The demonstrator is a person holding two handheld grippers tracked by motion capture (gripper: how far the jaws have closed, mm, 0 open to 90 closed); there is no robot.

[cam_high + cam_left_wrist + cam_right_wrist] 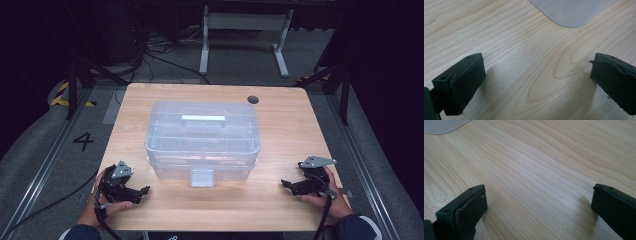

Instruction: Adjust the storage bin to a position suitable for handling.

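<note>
A clear plastic storage box (202, 137) sits mid-table (280, 200), lid on, latch facing the person. The high view shows its whole body, while the left gripper view catches just one rounded corner. The left gripper (142, 192) and right gripper (285, 185) rest flanking the box, apart from it, jaws spread wide over bare wood.

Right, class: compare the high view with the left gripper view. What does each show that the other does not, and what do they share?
The high view alone gives the whole clear plastic box, with its lid handle and front latch, the right gripper, both of the person's hands, and the floor beyond the table. The left gripper view alone gives a close look at the left gripper, its jaws wide apart with nothing between them. Both show the wooden table and part of the box.
</note>
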